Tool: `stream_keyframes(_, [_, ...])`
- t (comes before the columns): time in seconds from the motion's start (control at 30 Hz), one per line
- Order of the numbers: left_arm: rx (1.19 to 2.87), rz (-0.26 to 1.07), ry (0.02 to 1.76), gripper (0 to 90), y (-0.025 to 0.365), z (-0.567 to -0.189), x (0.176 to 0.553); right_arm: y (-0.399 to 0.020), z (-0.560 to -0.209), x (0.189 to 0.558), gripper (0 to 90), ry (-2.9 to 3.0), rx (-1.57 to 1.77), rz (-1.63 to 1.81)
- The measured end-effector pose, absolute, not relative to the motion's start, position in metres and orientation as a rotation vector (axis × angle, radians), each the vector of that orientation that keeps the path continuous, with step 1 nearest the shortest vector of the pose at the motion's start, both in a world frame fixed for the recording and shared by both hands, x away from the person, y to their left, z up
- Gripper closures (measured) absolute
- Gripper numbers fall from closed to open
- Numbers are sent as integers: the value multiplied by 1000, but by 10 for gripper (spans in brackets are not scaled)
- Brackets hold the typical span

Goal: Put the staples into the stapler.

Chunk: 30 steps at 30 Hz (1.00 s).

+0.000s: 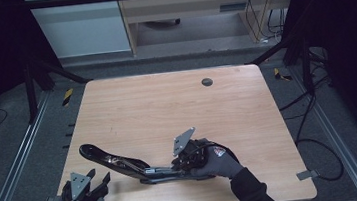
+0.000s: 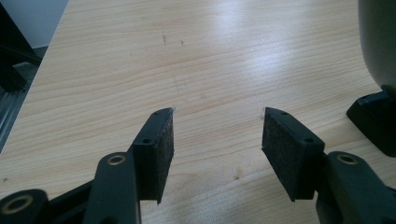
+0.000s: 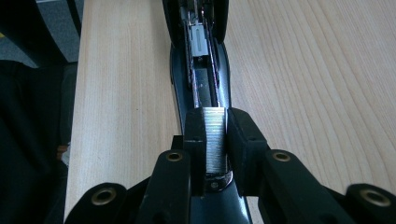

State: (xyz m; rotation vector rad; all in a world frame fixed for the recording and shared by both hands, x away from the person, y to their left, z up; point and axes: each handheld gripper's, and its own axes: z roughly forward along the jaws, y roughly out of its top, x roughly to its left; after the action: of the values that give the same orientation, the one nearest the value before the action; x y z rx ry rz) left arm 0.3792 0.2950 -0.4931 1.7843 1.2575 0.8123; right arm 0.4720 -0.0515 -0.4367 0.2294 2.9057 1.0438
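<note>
Staple strip | pinched in right gripper over open stapler | left gripper spread, beside it

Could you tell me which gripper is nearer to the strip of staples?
Right. The right gripper is shut on the strip of staples above the open stapler; the left gripper sits open, apart.

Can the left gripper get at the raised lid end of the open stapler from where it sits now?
Probably yes: the left gripper is open and empty, and bare table lies between it and the stapler lid.
</note>
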Motion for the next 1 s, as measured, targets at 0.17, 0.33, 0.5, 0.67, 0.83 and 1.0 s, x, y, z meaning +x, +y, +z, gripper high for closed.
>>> stream_keyframes(0.17, [1787, 813, 1257, 433, 295, -493, 379, -50, -438, 472, 783, 2913, 221, 1029])
stream_keyframes(0.33, [1785, 812, 1257, 434, 295, -493, 379, -50, -440, 472, 783, 2914, 210, 1022])
stream_keyframes(0.5, [1788, 813, 1257, 434, 295, -493, 379, -50, -440, 473, 783, 2914, 201, 1026])
stream_keyframes(0.67, [1787, 812, 1257, 434, 295, -493, 379, -50, -440, 473, 782, 2914, 214, 1025])
stream_keyframes(0.83, [1788, 812, 1257, 434, 295, -493, 379, -50, -440, 473, 783, 2913, 202, 1029])
stream_keyframes(1.0, [1788, 813, 1257, 434, 295, -493, 379, -50, -440, 473, 782, 2911, 191, 1027])
